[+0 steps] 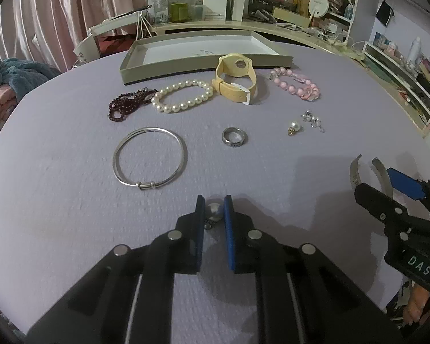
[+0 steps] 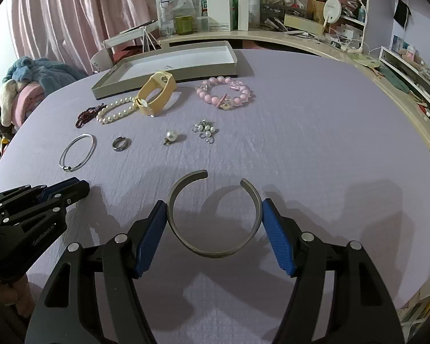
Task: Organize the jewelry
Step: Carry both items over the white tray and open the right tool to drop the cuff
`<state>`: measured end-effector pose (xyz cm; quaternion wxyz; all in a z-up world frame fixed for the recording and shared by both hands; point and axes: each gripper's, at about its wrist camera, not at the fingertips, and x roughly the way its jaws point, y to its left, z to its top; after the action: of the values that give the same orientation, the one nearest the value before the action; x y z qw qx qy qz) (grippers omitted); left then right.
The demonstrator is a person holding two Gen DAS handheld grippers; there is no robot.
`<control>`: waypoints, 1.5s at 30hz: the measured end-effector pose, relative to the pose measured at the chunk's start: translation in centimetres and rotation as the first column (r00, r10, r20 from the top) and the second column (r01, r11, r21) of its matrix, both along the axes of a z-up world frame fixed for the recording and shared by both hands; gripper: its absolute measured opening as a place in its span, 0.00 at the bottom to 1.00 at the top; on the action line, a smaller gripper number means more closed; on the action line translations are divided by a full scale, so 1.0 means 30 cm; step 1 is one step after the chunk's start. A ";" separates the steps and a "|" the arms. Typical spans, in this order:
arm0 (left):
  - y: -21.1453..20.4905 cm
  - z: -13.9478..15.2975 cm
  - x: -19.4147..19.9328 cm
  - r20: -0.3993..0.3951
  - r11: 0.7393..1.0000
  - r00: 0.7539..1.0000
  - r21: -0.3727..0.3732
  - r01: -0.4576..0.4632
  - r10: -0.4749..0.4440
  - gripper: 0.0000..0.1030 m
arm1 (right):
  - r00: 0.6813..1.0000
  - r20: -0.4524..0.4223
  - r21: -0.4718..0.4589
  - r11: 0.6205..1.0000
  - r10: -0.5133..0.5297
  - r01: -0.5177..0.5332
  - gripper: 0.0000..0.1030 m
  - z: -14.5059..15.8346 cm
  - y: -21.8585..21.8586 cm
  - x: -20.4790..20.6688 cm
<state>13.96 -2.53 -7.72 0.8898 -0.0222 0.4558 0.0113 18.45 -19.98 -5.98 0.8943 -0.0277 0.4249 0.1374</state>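
The left gripper [image 1: 214, 210] clamped a pearl earring [image 1: 214, 211] and the right gripper [image 2: 214, 223] a silver cuff [image 2: 215, 246], both probably bound for the box [image 1: 169, 70].

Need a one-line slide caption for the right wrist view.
Right gripper grips an open silver cuff above the lilac cloth; bracelets, watch, ring and earrings wait before the empty box.
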 end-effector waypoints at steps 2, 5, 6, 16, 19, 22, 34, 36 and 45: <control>0.006 0.001 -0.001 0.003 1.000 1.000 -0.011 0.000 0.000 0.13 | 1.000 0.001 0.001 1.000 0.000 0.000 0.67 0.001 0.002 0.000; 0.021 0.010 -0.006 0.018 1.000 1.000 -0.012 -0.008 0.009 0.13 | 1.000 0.005 0.004 1.000 0.000 0.000 0.67 0.006 0.011 -0.001; 0.027 0.018 -0.010 0.027 1.000 1.000 -0.013 -0.011 0.011 0.13 | 1.000 0.008 0.006 1.000 0.000 0.000 0.67 0.008 0.013 -0.001; 0.104 0.106 -0.005 0.107 0.998 0.992 -0.003 -0.069 0.069 0.13 | 0.999 0.034 0.023 0.999 0.025 -0.026 0.67 0.042 0.050 0.043; 0.139 0.137 0.011 0.122 0.996 0.988 -0.013 -0.091 0.092 0.13 | 0.998 0.059 0.036 0.999 0.027 -0.029 0.67 0.076 0.054 0.075; 0.181 0.178 0.038 0.142 0.994 0.983 -0.030 -0.109 0.113 0.13 | 0.995 0.094 0.047 0.998 0.027 -0.032 0.67 0.122 0.053 0.121; 0.302 0.354 0.299 0.208 0.992 0.971 -0.076 -0.104 0.118 0.13 | 0.978 0.200 0.082 0.994 0.054 -0.071 0.67 0.308 0.142 0.440; 0.317 0.368 0.368 0.205 0.992 0.972 -0.081 -0.095 0.110 0.13 | 0.979 0.193 0.085 0.993 0.064 -0.082 0.67 0.321 0.168 0.500; 0.358 0.324 0.706 0.145 0.994 0.987 -0.099 -0.049 0.063 0.13 | 0.992 0.048 0.025 0.992 0.119 -0.121 0.67 0.211 0.327 0.848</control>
<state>35.12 8.23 2.00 0.9184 -0.0782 0.3876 0.0131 43.90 -10.16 0.35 0.8944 -0.0440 0.3996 0.1961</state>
